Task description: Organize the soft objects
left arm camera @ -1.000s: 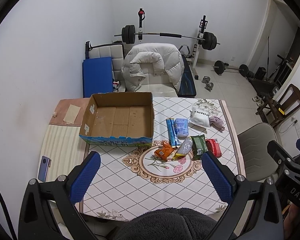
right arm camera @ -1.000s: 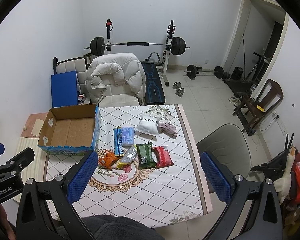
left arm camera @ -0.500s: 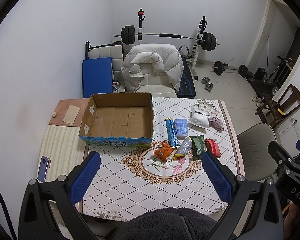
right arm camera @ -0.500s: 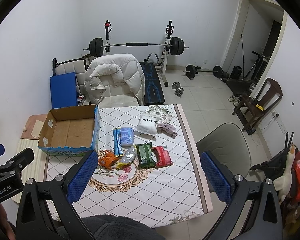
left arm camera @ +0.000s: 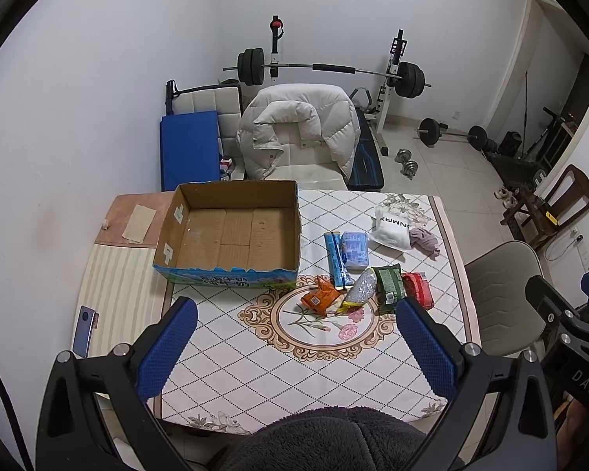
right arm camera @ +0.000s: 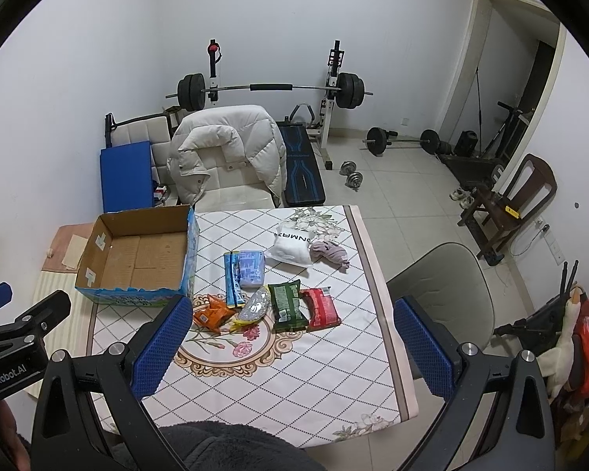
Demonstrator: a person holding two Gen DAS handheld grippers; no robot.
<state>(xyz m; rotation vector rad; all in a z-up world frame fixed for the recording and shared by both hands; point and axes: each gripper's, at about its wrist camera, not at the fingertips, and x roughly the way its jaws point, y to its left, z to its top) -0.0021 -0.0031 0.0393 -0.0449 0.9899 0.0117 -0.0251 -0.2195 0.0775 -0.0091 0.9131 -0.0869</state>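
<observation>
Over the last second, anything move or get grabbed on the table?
Nothing visibly changed. Both the left gripper and the right gripper hang open above the near table edge, holding nothing. The cardboard box is empty, and the packets, from the orange packet to the red packet, lie loose on the tablecloth as before.

The room has plain white walls (left arm camera: 98,78) and a pale tiled floor (right arm camera: 392,180). At 12 o'clock a barbell (left arm camera: 326,67) rests on its rack by the far wall. Below it a white padded jacket (left arm camera: 298,125) hangs over a chair. At 2 o'clock is an open doorway (right arm camera: 502,90). At 3 o'clock a dark wooden chair (left arm camera: 561,204) stands by the wall, and a grey chair (right arm camera: 443,294) stands beside the counter (right arm camera: 294,369).
</observation>
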